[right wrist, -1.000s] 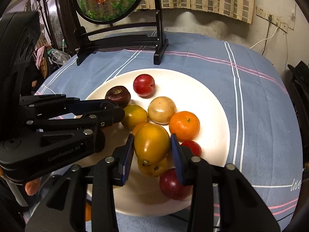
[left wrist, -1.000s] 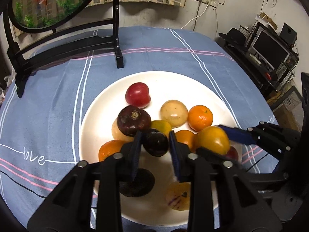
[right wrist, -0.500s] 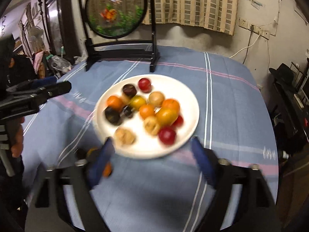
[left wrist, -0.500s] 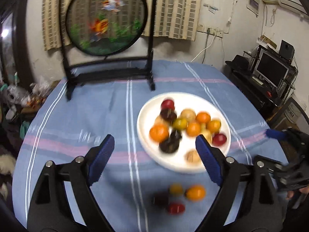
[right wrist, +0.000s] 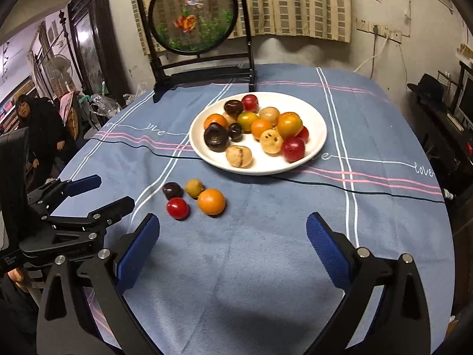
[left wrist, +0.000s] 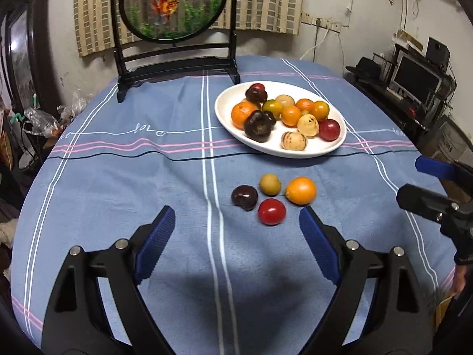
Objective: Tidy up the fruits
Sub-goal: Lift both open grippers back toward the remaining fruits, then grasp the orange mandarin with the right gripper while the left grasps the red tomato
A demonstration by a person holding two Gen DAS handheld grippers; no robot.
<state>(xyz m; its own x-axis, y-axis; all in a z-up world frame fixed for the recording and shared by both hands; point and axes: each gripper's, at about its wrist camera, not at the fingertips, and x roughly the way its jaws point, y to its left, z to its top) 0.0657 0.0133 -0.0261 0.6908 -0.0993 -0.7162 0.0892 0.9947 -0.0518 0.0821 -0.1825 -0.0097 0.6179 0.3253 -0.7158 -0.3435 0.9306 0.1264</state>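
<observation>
Four loose fruits sit in a tight cluster on the blue tablecloth, just in front of the white plate: a dark purple fruit, a small yellow-green fruit, an orange fruit and a red fruit, each touching or nearly touching its neighbour. The plate itself carries a heap of a dozen or so more, oranges, reds, pale speckled ones and two dark ones, crowded toward its centre. I hold the left gripper above the cloth on the near side of the cluster, jaws spread wide and empty, the red fruit closest to the gap between them. The right gripper hangs over bare cloth to the right of the four, likewise wide apart and carrying nothing. I read this as the pause between picks: either the four on the cloth are a sorted set being built, or they are strays due on the plate, and I cannot tell which from here. Either way the next move calls for one gripper to drop over a single fruit without nudging the others, which look ready to roll. Beyond the plate stands a round goldfish screen on its black stand.
</observation>
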